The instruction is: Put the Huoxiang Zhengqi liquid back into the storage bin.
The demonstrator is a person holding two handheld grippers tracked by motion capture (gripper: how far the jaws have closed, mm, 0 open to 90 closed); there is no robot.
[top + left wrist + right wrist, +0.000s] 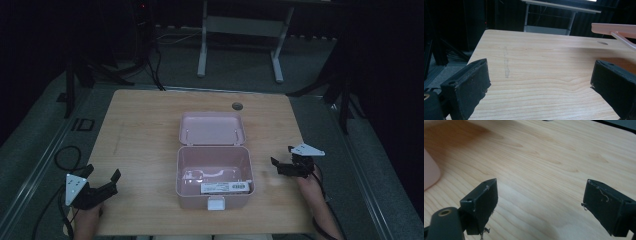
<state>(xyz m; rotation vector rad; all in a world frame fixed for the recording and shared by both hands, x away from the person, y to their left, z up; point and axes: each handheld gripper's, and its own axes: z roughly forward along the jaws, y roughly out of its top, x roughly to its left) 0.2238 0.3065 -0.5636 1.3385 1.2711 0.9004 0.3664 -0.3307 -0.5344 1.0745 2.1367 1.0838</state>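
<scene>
Both tools sit low at the near edge of the wooden bench (140, 125), and each has its jaws spread wide with nothing between them. Left tool (102, 186) is by the near left corner. Right tool (280, 162) is on the far side of the pink box (214, 172), just beside it. That box stands in the middle, lid (212, 128) flipped back and open. Inside lies a white thing, maybe a labelled packet (225, 187).
</scene>
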